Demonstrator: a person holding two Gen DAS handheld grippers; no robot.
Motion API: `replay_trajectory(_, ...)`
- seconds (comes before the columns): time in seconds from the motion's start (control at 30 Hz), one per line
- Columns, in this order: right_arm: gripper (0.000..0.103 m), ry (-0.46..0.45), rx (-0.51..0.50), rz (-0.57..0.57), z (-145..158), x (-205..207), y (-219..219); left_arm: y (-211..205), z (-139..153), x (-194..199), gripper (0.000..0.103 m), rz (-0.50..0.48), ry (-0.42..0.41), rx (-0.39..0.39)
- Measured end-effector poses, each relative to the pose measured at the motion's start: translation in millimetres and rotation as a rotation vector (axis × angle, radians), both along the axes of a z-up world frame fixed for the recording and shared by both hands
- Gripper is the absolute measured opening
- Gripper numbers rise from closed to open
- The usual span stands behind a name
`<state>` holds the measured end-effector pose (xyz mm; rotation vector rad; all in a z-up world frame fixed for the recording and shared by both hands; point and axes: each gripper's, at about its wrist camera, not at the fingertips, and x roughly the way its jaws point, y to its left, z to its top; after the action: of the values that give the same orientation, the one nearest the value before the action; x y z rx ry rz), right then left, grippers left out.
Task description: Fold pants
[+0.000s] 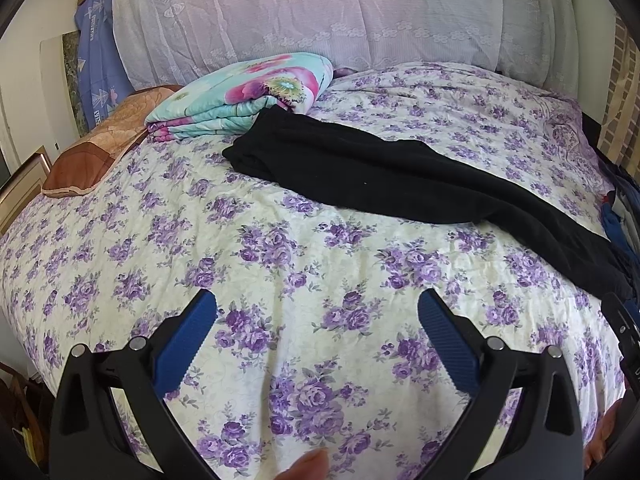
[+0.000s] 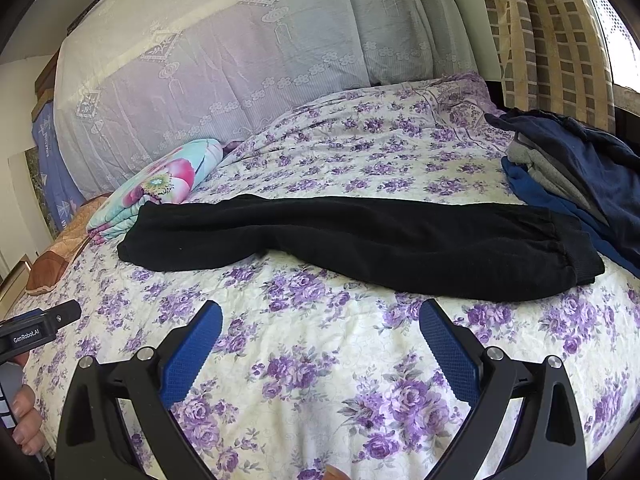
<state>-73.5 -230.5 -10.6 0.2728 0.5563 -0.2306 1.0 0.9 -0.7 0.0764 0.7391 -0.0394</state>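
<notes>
Far left: a brown patterned pillow [image 1: 94, 148] lies at the edge of the bed, in front of a blue printed fabric [image 1: 96, 60] hanging by the wall.
Folded quilt: a turquoise quilt with pink flowers [image 1: 248, 96] sits folded on the purple-flowered bedspread [image 1: 280, 264], with the waist end of the pants touching its near edge.
Backdrop: a white lace curtain [image 1: 304, 12] hangs behind the bed.
Left gripper: the left gripper [image 1: 316, 320] hovers over bare bedspread, its blue pads spread wide with nothing between them, well short of the pants.
Pants: black pants [image 2: 360, 240] lie flat, stretched across the middle of the bed, both legs together, the ribbed cuffs [image 2: 580, 248] pointing right.
Right gripper: the right gripper [image 2: 320, 324] is likewise released and empty, poised near the pants' front edge but apart from it.
Far right: a pile of navy and grey clothes [image 2: 572, 164] rests just beside the cuffs, under a checked tan curtain [image 2: 548, 36].
</notes>
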Motion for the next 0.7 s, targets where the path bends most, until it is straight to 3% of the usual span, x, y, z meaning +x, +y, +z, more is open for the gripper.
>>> replay_trajectory(0.7,0.099,0.000,0.008,0.000,0.0,-0.2,-0.7,0.9,0.0,0.8,0.099,0.000,0.004,-0.005)
